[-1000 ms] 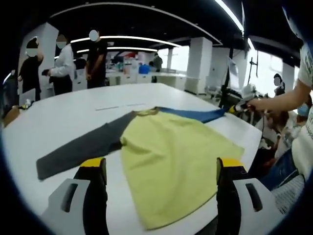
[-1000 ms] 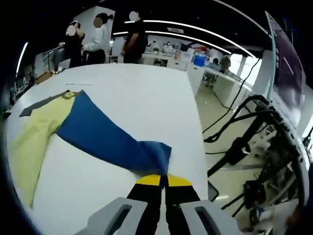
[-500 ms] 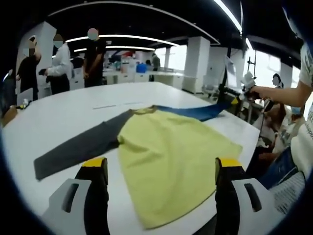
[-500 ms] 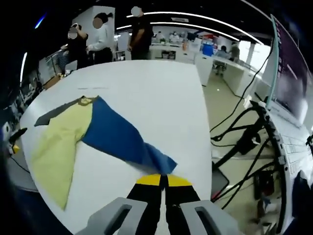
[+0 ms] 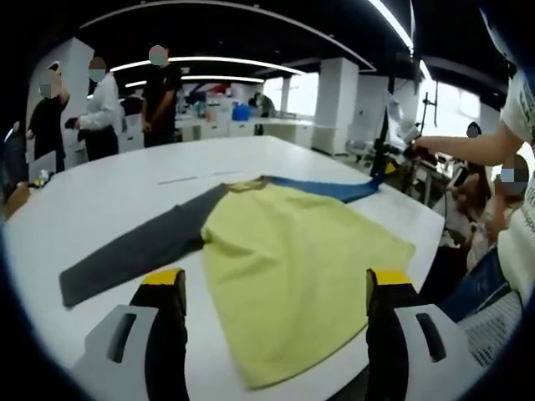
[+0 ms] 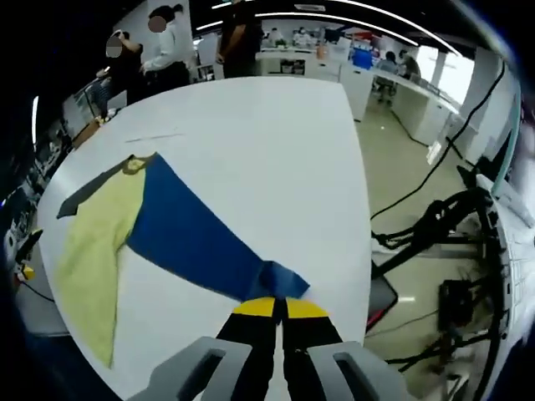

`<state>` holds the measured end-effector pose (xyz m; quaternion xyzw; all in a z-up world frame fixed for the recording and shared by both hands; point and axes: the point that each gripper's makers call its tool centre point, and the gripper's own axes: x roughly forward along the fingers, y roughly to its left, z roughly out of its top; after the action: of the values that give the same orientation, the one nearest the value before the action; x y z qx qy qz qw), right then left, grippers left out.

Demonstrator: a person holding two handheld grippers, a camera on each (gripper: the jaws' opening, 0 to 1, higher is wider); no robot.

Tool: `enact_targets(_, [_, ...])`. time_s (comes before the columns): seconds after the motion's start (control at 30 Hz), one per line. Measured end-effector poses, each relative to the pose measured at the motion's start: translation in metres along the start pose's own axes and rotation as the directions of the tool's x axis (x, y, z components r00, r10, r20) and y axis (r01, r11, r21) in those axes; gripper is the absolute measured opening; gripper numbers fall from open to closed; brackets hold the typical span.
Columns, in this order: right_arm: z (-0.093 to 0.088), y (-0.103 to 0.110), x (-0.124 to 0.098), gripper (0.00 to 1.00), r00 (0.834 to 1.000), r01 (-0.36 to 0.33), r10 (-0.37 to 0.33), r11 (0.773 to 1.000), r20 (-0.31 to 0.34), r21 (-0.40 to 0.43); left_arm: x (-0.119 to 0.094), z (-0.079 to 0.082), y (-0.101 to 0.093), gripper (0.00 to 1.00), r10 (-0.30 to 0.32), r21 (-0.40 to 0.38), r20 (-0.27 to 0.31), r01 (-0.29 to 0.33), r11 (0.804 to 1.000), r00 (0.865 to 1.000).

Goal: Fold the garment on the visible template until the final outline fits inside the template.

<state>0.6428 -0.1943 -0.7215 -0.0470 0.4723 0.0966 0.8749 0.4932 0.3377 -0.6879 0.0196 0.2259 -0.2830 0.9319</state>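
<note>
Yellow shirt body (image 5: 292,267) lies ahead between the wide left gripper (image 5: 272,288); right gripper (image 6: 280,307) pinches its blue sleeve (image 6: 201,246).

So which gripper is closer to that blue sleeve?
Right. The right gripper is shut on the blue sleeve at its cuff; the left gripper sits open across the yellow body, away from it.

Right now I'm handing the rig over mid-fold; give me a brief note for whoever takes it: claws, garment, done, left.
Right claw: shut on the blue sleeve's cuff, holding it stretched out past the white table's edge.
Left claw: open, empty, hovering over the yellow body near its hem.
Garment: spread flat on the table, gray sleeve extended to the far side.
Done: nothing folded yet.
Left: fold both sleeves in, then the body. I can't make out a template outline.
</note>
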Motion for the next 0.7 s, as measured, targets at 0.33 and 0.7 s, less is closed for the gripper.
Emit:
enact_targets(0.33, [0.032, 0.01, 0.014, 0.0, 1.0, -0.009, 0.01, 0.999, 0.009, -0.049, 0.002, -0.001, 0.0, 0.84, 0.006, -0.007, -0.004, -0.006, 1.0, 1.0])
enact_targets(0.7, [0.059, 0.004, 0.051, 0.0, 0.998, 0.003, 0.002, 0.997, 0.057, -0.074, 0.003, 0.002, 0.003, 0.83, 0.016, -0.007, 0.001, -0.016, 1.0, 1.0])
